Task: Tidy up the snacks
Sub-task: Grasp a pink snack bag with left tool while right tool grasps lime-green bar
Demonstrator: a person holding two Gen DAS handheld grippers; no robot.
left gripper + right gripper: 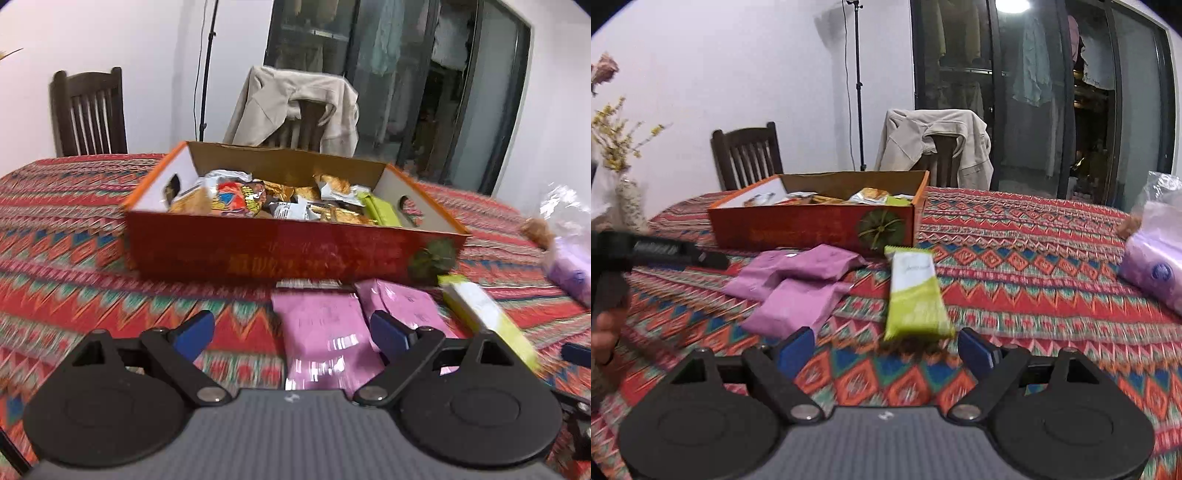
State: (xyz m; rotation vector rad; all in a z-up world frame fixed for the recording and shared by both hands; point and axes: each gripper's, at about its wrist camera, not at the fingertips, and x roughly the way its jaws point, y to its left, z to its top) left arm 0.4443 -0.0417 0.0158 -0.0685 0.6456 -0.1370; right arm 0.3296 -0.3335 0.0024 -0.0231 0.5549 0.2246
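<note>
While both grippers are hovering over the patterned tablecloth (1034, 258) with jaws spread and empty, the left gripper (291, 332) is facing two pink snack packets (325, 325), and the right gripper (886, 350) is facing a green-and-white snack bar (916, 295); all are lying just before the orange snack box (295, 251).

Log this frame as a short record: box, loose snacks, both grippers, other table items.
box: orange box on patterned tablecloth, open top, full of packets
loose snacks: two pink packets and a green bar on the cloth in front of the box
left gripper: open, empty, above a pink packet
right gripper: open, empty, just short of the green bar
other: plastic bag at right
</note>
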